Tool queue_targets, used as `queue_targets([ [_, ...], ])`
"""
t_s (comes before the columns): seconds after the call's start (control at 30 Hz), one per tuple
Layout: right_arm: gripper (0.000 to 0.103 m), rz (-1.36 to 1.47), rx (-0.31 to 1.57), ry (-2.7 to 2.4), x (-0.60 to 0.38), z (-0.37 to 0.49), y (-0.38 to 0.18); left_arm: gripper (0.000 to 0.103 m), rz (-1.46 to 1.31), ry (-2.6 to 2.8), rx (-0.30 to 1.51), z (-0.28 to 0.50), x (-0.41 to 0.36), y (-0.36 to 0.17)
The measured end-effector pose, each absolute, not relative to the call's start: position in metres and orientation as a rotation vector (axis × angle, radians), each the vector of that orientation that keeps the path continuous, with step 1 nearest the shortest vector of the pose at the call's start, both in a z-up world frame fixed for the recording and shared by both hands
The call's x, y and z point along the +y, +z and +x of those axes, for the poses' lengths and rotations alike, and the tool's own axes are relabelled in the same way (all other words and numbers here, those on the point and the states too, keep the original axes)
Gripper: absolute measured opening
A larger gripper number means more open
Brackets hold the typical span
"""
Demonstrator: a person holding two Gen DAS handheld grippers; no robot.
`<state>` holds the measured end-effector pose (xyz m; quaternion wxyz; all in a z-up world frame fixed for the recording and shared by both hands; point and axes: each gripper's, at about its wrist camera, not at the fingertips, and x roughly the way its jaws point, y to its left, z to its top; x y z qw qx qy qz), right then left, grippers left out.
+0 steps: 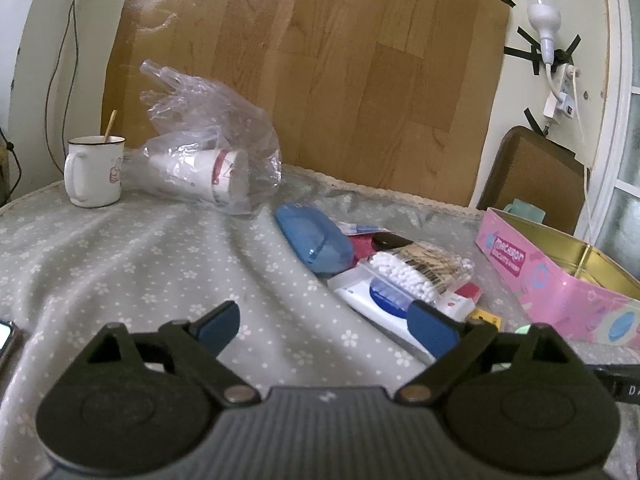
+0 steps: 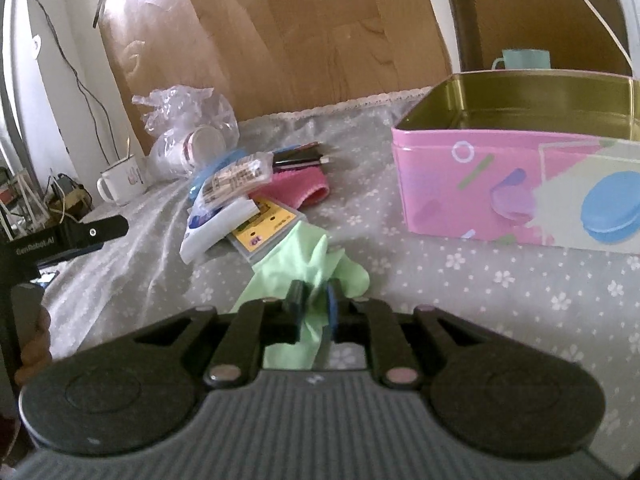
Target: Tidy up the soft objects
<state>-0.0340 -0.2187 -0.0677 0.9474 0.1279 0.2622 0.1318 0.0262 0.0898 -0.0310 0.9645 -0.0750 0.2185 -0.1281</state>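
Observation:
A light green cloth (image 2: 304, 264) lies crumpled on the flowered tablecloth, in front of a pile of small items. My right gripper (image 2: 315, 300) sits low over it, jaws only slightly apart, with a fold of the cloth between the pads. A pink knitted cloth (image 2: 296, 190) lies further back in the pile. The open pink tin (image 2: 480, 184) stands to the right, its gold inside showing. My left gripper (image 1: 326, 320) is wide open over bare tablecloth, with nothing between its fingers. The pile is just to its right, and the pink tin (image 1: 560, 276) beyond that.
The pile holds a tissue pack (image 1: 380, 304), a bag of cotton swabs (image 1: 416, 272), a blue case (image 1: 312, 240) and a yellow box (image 2: 264, 224). At the back left stand a white mug (image 1: 94, 172) and a plastic bag of cups (image 1: 208, 160). A brown chair (image 2: 536, 16) stands behind the tin.

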Motion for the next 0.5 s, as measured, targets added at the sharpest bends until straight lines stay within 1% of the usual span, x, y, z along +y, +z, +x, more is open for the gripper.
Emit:
queue_targets([
  [0.37, 0.018, 0.272, 0.534, 0.274, -0.2187, -0.0346, -0.0673, 0.095, -0.146, -0.261, 0.454, 0.0282, 0.0877, -0.0313],
  [0.5, 0.026, 0.266, 0.529, 0.282, -0.2174, -0.0362, -0.0663, 0.095, -0.139, -0.262, 0.458, 0.0290, 0.0869, -0.0315],
])
